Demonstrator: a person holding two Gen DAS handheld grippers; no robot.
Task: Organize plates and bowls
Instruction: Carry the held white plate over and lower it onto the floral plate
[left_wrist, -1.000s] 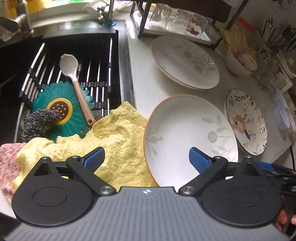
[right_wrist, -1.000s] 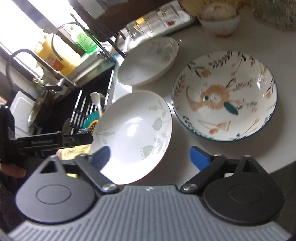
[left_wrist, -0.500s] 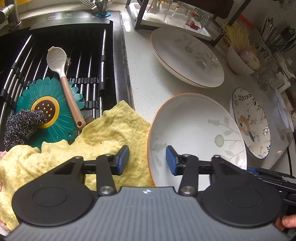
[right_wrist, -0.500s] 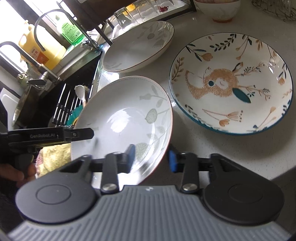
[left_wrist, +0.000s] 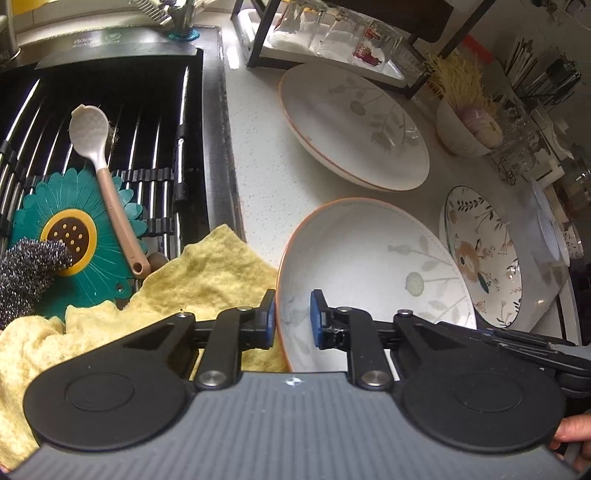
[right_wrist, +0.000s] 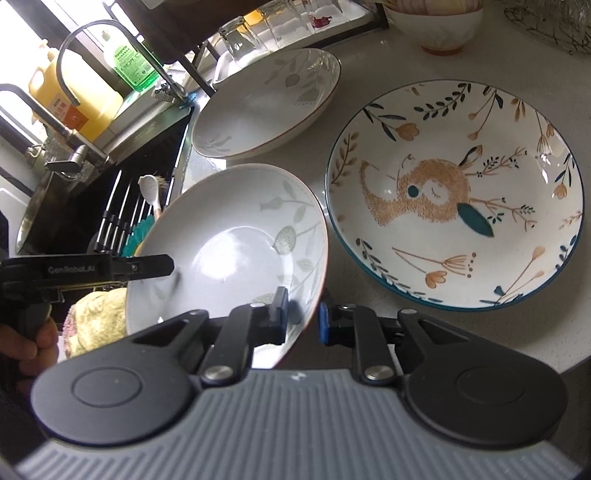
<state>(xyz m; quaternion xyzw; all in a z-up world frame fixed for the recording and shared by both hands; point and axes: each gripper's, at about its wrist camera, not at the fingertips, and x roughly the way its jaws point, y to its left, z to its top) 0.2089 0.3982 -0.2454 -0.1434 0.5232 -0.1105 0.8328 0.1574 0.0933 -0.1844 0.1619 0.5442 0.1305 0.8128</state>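
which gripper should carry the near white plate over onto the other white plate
Judging by position, both: the left gripper and right gripper each pinch opposite rims of the near white plate. The far white plate lies straight ahead.

Bare counter (left_wrist: 258, 155) open between sink edge (left_wrist: 218, 147) and far leaf plate (left_wrist: 354, 125); narrow strip of counter free between that plate and near leaf plate (left_wrist: 373, 266); right blocked by rabbit plate (right_wrist: 454, 192), just beside; left crowded by yellow cloth (left_wrist: 207, 280); back closed off by glass rack (left_wrist: 332, 37) and small bowl (left_wrist: 465, 129).
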